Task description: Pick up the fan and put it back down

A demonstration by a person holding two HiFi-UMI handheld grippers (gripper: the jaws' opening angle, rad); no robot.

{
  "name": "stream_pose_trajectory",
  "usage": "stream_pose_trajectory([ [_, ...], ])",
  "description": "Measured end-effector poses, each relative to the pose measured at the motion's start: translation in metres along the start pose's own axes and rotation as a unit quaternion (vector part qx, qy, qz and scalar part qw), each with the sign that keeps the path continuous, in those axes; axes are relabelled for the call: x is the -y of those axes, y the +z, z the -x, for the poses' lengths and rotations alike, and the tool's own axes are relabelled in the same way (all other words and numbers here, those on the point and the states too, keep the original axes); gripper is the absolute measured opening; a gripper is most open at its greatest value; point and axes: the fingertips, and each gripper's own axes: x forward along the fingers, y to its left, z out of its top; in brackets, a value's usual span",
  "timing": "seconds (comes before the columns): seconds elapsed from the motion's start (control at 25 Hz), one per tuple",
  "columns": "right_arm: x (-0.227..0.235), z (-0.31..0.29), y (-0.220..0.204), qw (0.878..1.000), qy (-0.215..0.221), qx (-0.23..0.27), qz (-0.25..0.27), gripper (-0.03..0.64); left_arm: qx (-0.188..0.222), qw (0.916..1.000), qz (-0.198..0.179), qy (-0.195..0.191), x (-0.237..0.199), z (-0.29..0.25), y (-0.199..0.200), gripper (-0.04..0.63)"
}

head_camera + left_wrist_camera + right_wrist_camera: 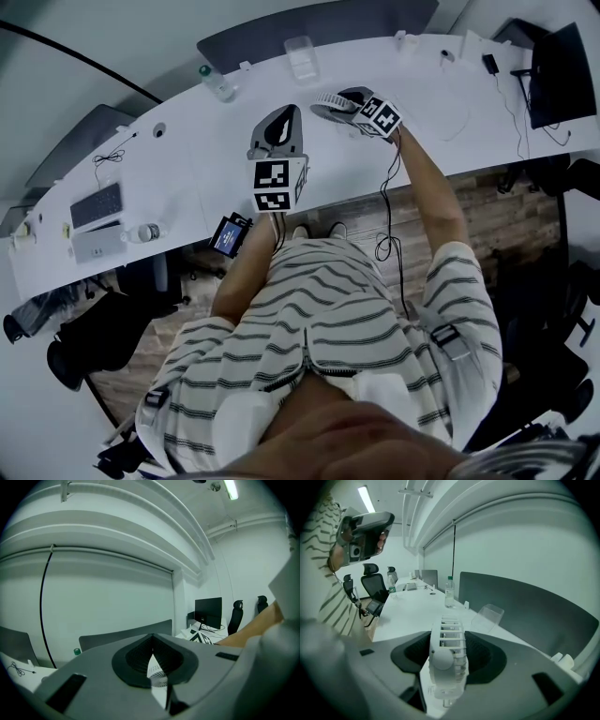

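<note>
A small white fan [329, 101] is held over the back half of the long white table [187, 169], with my right gripper [345, 103] shut on it. In the right gripper view the fan [448, 660] stands edge-on between the dark pads [485, 656], its ribbed grille pointing away. I cannot tell whether it touches the table. My left gripper [280, 117] hangs over the table a little left of the fan, shut with nothing in it. In the left gripper view its tips [152, 638] meet, and the fan's grille [159, 673] shows through the gap below them.
A water bottle [217, 82] and a clear plastic box [302, 58] stand near the table's far edge, in front of a dark partition [309, 23]. A keyboard [96, 205] lies far left, a monitor [561, 75] far right. Office chairs stand on the near side.
</note>
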Motion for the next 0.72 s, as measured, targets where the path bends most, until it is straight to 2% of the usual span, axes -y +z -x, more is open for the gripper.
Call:
stream_pose_trajectory([
  [0.12,-0.001,-0.004,-0.003,1.000,0.023,0.001,0.007,0.227,-0.003,1.0000,-0.003,0.001,0.000,-0.004,-0.001,0.008],
  [0.44,0.004,-0.010,-0.007,0.999,0.046,0.004,0.021,0.227,-0.013,0.9999,-0.005,0.004,-0.004,-0.015,-0.007,0.008],
  [0.72,0.010,-0.009,-0.013,0.997,0.059,-0.022,0.044,0.227,-0.015,0.9999,-0.007,0.001,-0.004,-0.021,-0.007,0.008],
])
